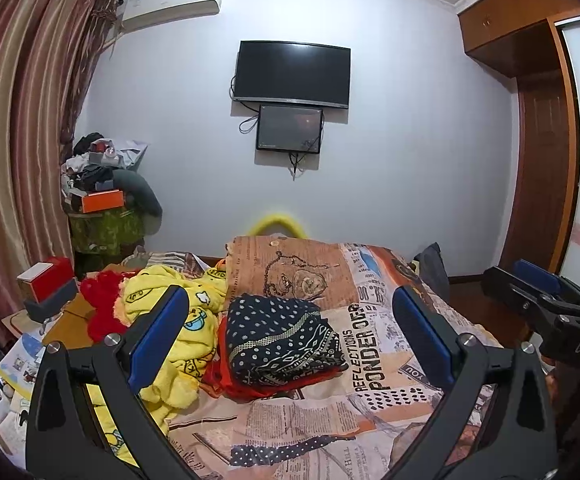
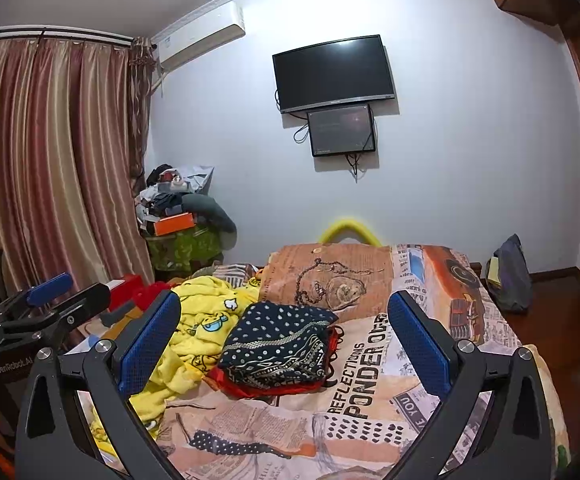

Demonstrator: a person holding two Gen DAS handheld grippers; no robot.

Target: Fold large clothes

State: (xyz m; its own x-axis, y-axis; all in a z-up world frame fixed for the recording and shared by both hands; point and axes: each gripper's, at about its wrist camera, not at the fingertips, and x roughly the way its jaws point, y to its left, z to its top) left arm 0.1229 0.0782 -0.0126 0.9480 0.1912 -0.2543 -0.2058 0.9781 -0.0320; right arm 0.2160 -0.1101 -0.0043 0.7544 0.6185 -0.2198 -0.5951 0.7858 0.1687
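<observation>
Dark blue cloth with white dots, folded into a neat bundle (image 1: 282, 340), sits on top of a folded red cloth (image 1: 226, 364). Both lie near the middle of a bed with a cover printed like old newspaper pages (image 1: 290, 432). The red cloth sticks out at the left and the front of the blue bundle.

Just to the left of the pile lies a crumpled yellow fleece garment with cartoon faces (image 1: 178, 320). It touches the red edge of the pile and is not folded. Past it is a fuzzy red cloth (image 1: 102, 304) near the bed's left side.

The left gripper (image 1: 290, 340) hangs over the bed with its blue-padded fingers (image 1: 158, 336) spread wide apart, and nothing is between them. The folded pile shows in the gap, farther along the bed. The right gripper (image 2: 284, 344) is the same: its blue-padded fingers (image 2: 417, 344) are spread wide and hold nothing. Each gripper shows at the edge of the other's view, so they are side by side.

On the white wall behind the bed hangs a black flat television (image 2: 333, 72) with a smaller dark screen (image 2: 341, 130) just under it. Striped pink and brown curtains (image 2: 50, 160) hang on the left. A heap of clothes and boxes (image 2: 178, 208) is piled in the corner.
</observation>
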